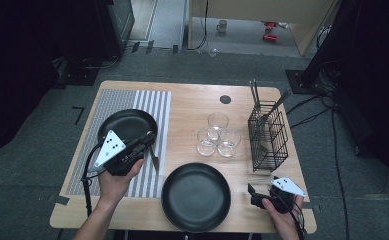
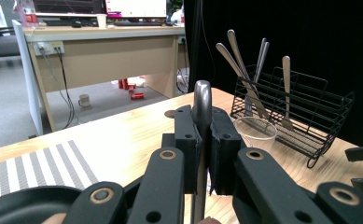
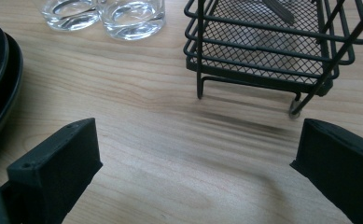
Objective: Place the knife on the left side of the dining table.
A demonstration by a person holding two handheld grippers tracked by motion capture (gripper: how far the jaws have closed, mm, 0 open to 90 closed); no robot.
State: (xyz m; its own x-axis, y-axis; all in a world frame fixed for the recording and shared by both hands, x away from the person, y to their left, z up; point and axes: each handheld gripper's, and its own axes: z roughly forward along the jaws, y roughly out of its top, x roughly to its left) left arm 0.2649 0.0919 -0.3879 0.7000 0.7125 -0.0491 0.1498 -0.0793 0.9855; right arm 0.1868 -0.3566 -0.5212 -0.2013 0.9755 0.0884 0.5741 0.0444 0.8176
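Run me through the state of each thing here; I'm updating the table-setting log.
left gripper: shut on the knife, handle upright.
right gripper: open, nothing between its jaws.
glasses: three, upright, no drink visible.
cutlery rack: upright, cutlery standing in it.
near plate: bare.

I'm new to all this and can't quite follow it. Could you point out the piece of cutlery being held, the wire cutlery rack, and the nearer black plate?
piece of cutlery (image 2: 201,100), left gripper view, its rounded handle end.
wire cutlery rack (image 1: 267,142), high view, its front mesh wall.
nearer black plate (image 1: 196,196), high view, its bare centre.
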